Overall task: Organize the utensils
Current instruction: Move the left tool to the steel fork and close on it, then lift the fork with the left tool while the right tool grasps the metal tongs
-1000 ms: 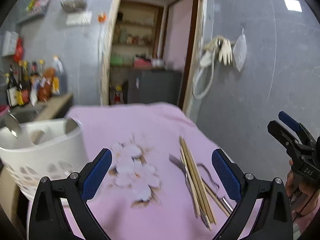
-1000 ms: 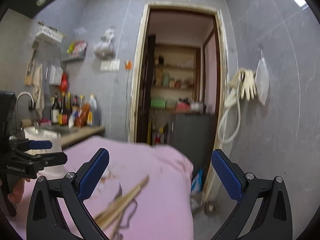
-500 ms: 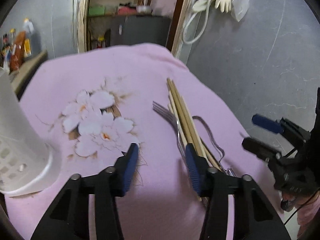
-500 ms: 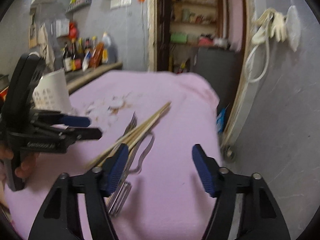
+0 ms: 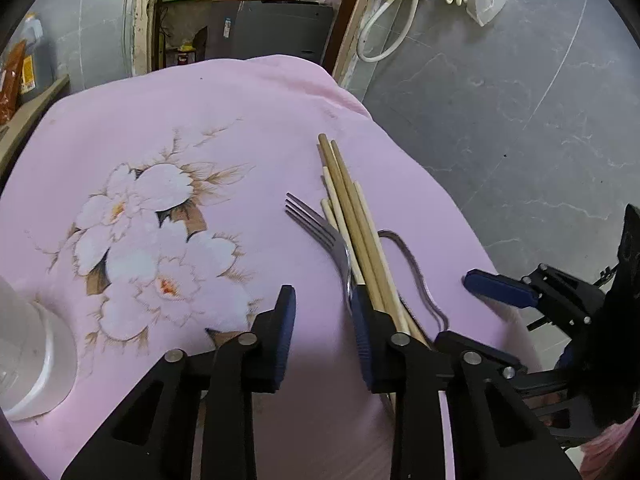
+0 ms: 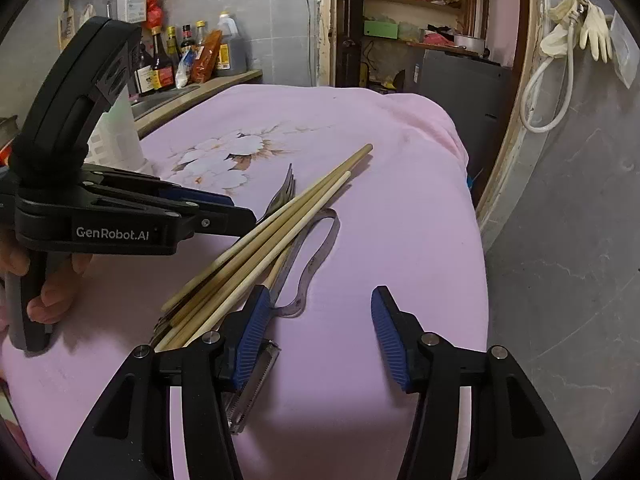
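Several wooden chopsticks (image 5: 352,216) (image 6: 288,220) lie in a bundle on the pink flowered cloth (image 5: 224,120), over a steel fork (image 5: 316,228) (image 6: 284,196) and a metal peeler (image 5: 416,272) (image 6: 320,248) with a looped handle. My left gripper (image 5: 324,320) (image 6: 236,210) hovers low just left of the bundle. Its jaws are closing with only cloth between them, and its right finger sits against the fork's handle. My right gripper (image 6: 320,320) (image 5: 468,312) is at the bundle's near end. Its jaws are closing too; the peeler's handle curves past the left finger, not gripped.
A white perforated basket (image 5: 36,360) (image 6: 116,136) stands on the cloth at the left. Sauce bottles (image 6: 188,60) line a counter behind it. The cloth's right edge drops to grey floor (image 5: 520,140). A doorway (image 6: 420,40) opens beyond the table.
Both grippers have tipped downward and sunk close to the utensils. Their jaws have narrowed from wide open. The utensils have not moved.
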Motion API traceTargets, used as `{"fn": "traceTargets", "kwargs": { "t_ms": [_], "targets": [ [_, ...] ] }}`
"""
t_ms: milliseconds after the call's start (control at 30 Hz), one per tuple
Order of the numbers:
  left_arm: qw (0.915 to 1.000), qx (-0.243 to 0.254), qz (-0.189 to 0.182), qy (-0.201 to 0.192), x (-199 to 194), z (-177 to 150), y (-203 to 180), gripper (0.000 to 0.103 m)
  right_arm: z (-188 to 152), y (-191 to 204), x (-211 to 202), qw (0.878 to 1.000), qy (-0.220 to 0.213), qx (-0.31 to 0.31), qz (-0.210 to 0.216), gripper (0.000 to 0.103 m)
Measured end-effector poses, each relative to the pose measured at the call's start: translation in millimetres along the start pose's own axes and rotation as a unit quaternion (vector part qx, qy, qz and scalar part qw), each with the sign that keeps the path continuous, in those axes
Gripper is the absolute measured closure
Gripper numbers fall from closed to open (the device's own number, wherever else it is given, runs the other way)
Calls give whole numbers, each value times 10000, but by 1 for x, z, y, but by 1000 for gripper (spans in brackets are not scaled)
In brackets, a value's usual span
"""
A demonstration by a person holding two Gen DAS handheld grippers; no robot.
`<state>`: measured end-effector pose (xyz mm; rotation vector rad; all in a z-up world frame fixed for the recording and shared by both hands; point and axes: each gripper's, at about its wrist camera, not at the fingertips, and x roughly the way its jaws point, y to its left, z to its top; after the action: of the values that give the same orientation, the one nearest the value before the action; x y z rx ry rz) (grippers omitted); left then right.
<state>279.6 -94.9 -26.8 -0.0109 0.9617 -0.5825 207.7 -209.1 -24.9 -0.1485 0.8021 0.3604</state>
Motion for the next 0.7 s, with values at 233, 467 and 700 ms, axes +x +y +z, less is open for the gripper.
{"fn": "traceTargets", "kwargs": {
  "t_ms": [233,467,700],
  "targets": [
    [9999,39,-30,143,8,2,-1,85,3,-1,3,9998,-22,-84,-174,54],
    [9989,-331,164,278,15,13,10,96,11,-11,5,9992,-85,-15,-382,60],
    [9987,-307,321,263,4,5,17,98,13,-7,2,9998,-147,121,18,62]
  ]
}}
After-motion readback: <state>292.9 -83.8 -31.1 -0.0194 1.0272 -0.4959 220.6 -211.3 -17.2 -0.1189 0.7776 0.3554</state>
